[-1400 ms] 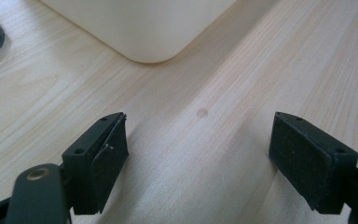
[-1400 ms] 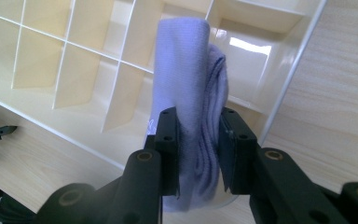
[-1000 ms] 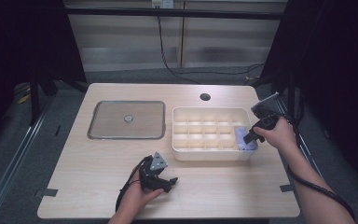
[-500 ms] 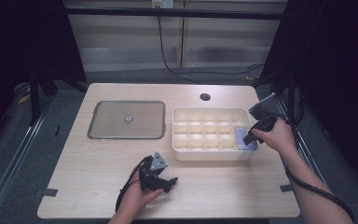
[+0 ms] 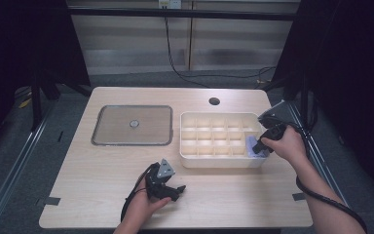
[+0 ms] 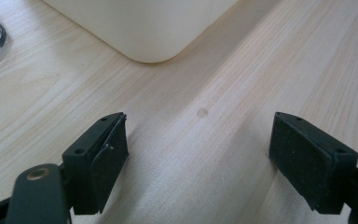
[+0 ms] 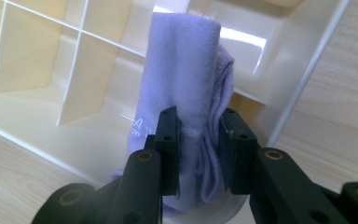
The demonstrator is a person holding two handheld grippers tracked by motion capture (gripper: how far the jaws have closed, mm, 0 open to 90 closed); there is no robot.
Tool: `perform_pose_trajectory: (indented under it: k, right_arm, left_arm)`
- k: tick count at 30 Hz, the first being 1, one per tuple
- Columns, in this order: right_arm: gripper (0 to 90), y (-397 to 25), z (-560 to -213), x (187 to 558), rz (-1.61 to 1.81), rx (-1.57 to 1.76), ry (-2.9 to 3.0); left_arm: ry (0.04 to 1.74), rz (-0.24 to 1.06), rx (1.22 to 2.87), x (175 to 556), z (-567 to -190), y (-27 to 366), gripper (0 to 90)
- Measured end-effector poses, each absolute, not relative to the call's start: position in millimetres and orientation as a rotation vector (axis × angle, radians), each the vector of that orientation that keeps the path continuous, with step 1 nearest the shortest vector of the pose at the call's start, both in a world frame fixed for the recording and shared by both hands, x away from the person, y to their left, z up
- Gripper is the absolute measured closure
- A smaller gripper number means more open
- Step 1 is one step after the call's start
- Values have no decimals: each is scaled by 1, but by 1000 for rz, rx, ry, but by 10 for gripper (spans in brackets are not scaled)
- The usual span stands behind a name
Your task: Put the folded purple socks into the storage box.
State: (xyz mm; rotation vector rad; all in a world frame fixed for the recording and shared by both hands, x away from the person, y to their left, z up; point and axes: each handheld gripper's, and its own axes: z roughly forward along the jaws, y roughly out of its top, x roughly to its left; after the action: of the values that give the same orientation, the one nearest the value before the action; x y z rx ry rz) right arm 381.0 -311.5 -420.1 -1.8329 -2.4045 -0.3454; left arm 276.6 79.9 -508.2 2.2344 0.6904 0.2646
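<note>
A cream divided organiser box point(image 5: 219, 158) sits right of the table's centre. My right gripper point(image 5: 258, 147) point(image 7: 199, 140) hangs over its near right corner, shut on a folded lavender sock point(image 7: 186, 79) point(image 5: 252, 145) that points into the corner compartment. The box's white dividers point(image 7: 77, 60) lie behind the sock. My left gripper point(image 5: 168, 187) point(image 6: 198, 161) rests low over the bare wood near the front edge, jaws wide open with nothing between them. A rounded corner of the box point(image 6: 154, 32) lies ahead of it.
A clear square lid point(image 5: 132, 125) with a small centre knob lies flat at the table's left. A round cable hole point(image 5: 214, 101) sits at the back. Cables trail from both grippers. Dark floor and rails surround the table.
The right gripper with the sock has shifted very slightly over the box's corner. The left gripper has stayed where it was.
</note>
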Motion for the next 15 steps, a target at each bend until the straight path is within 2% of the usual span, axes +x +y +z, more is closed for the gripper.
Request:
perform_pose_trajectory:
  k: [15]
  right_arm:
    - [717,-309,-427,380,-329,-1830,-2409]
  left_arm:
    - [692,266,2235,276,-508,80,190]
